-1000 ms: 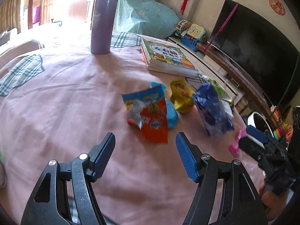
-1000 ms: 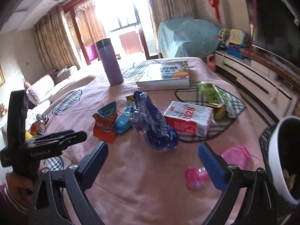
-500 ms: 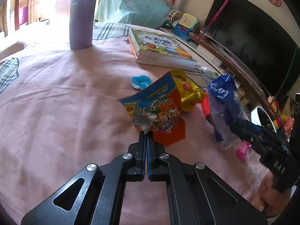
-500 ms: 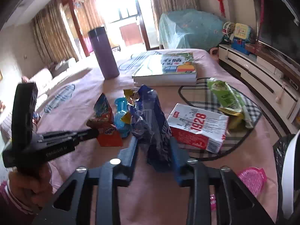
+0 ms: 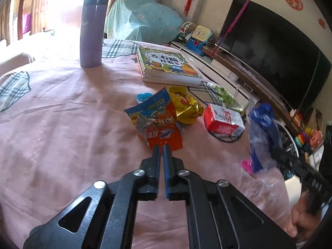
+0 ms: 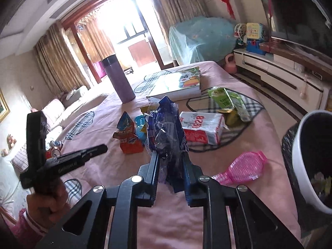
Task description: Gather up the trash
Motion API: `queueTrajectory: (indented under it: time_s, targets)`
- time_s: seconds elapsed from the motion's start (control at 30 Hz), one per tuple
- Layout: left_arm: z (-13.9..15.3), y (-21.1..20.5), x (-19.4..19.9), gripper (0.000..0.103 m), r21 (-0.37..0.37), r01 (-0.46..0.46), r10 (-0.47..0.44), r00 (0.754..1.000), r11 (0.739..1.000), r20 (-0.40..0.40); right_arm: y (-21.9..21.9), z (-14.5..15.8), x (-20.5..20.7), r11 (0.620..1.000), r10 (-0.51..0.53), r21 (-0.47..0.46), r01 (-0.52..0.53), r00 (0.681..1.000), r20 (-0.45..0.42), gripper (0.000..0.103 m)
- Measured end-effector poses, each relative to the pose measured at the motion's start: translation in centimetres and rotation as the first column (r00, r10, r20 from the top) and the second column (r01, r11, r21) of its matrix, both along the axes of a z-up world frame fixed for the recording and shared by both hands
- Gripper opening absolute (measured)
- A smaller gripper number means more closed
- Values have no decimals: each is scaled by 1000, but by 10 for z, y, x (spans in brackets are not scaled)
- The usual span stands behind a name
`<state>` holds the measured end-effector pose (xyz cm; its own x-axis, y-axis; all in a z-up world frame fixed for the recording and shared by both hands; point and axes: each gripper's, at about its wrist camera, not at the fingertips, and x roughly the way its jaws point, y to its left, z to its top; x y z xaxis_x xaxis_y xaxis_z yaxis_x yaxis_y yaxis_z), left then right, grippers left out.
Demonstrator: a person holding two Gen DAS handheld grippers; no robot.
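Left claw is pinched nearly shut, a thin gap between its pads, gripping the lower edge of one orange snack bag, which stands up from the pink-covered worktop straight ahead of it. Right claw is closed partway on one blue crinkled wrapper, its fingers pressing the wrapper from both sides and holding it clear of the cloth.

Beyond the left claw's tips lie one yellow foil bag and one small blue lid; further right is one red-and-white carton, then one green packet. Two books are stacked further ahead, and one purple flask stands ahead to the left.

Right of the right claw lies one pink plastic piece, and at the far right stands one white bin with scraps inside.
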<state>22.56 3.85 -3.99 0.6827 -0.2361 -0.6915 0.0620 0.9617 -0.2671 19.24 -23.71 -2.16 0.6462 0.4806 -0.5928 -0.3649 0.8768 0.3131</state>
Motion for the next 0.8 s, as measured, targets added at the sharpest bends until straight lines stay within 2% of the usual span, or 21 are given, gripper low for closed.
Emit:
queueTrajectory:
  time_s: [0.03, 0.07, 0.13, 0.23, 0.4, 0.53, 0.8]
  targets:
    - [0, 0, 5, 25, 2, -6, 6, 1000, 1000, -3, -2, 0, -3, 1000, -2, 3, 2, 1000, 0, 20]
    - [-1, -1, 8, 32, 9, -12, 12, 1000, 1000, -2, -3, 0, -4, 1000, -4, 7, 4, 1000, -1, 20]
    - [-4, -4, 17, 52, 32, -27, 27, 1000, 999, -3, -6, 0, -8, 1000, -9, 22, 10, 1000, -6, 20]
    - [-9, -5, 33, 59, 39, -48, 48, 999, 998, -18, -10, 0, -11, 999, -14, 35, 14, 1000, -10, 20]
    - [-18, -14, 59, 59, 32, -40, 41, 999, 999, -33, -16, 1, -17, 999, -23, 47, 24, 1000, -10, 21]
    - [-21, -23, 66, 35, 42, -11, 12, 1000, 999, -25, -21, 1, -19, 998, -34, 54, 35, 999, -13, 20]
    - [-7, -24, 37, 31, 32, 13, -13, 1000, 999, 19, -31, 5, -27, 997, -48, 67, 48, 999, 0, 20]
